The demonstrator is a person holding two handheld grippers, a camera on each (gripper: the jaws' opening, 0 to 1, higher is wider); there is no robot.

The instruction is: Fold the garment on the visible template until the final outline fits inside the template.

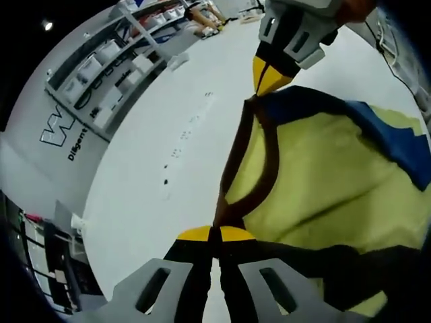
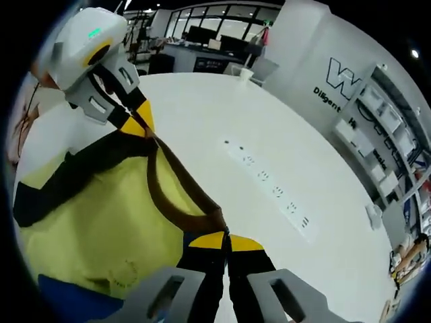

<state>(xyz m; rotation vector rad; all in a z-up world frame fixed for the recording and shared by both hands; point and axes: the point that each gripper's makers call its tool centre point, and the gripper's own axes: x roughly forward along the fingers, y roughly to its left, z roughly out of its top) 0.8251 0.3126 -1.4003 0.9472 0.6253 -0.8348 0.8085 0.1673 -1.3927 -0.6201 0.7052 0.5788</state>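
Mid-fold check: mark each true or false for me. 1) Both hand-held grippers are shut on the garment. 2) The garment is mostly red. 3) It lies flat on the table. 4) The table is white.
1) True: the left hand-held gripper and the right hand-held gripper each pinch the dark trim of the garment.
2) False: it is yellow-green with dark trim and blue parts.
3) False: it hangs stretched between the two grippers.
4) True: the table is white.

Bare white desk [image 1: 168,134] is lying open in the left half of the left gripper view. Shelves [image 1: 108,67] are blocking the upper left. The yellow garment [image 1: 323,182] is covering the right.
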